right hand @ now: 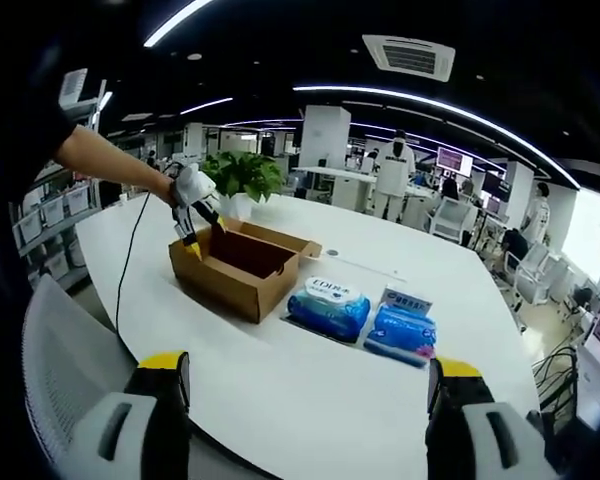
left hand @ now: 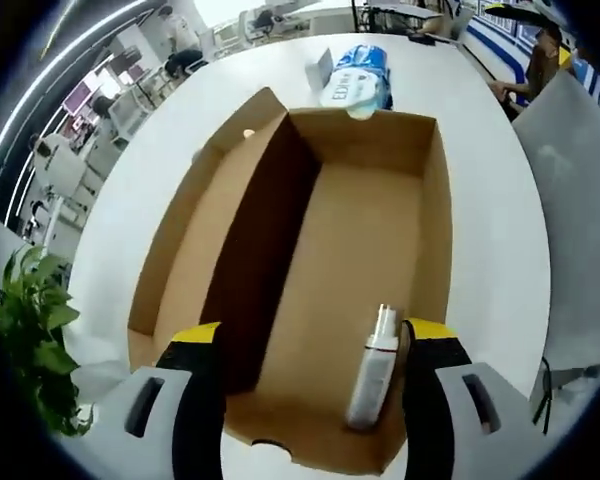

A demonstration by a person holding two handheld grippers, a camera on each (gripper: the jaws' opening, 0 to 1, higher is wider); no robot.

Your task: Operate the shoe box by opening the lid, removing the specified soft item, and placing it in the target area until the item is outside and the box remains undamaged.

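Note:
The brown cardboard shoe box (left hand: 360, 230) lies open below my left gripper (left hand: 313, 335), whose jaws stand open over its near end. The lid flap (left hand: 195, 220) is folded out to the left. Inside, a white bottle (left hand: 373, 370) with a red band lies beside the right jaw. A blue soft wipes pack (left hand: 355, 80) sits on the table just beyond the box. From the right gripper view the box (right hand: 242, 262) is at mid-left, with the left gripper (right hand: 195, 205) above its far-left end. Two blue packs (right hand: 330, 303) (right hand: 402, 328) lie to its right. My right gripper (right hand: 310, 365) is open, far back from them.
The white table (right hand: 300, 400) stretches wide around the box. A potted plant (right hand: 242, 172) stands behind the box and also shows as leaves (left hand: 30, 320). A grey chair back (right hand: 65, 370) is at lower left. People and desks fill the office behind.

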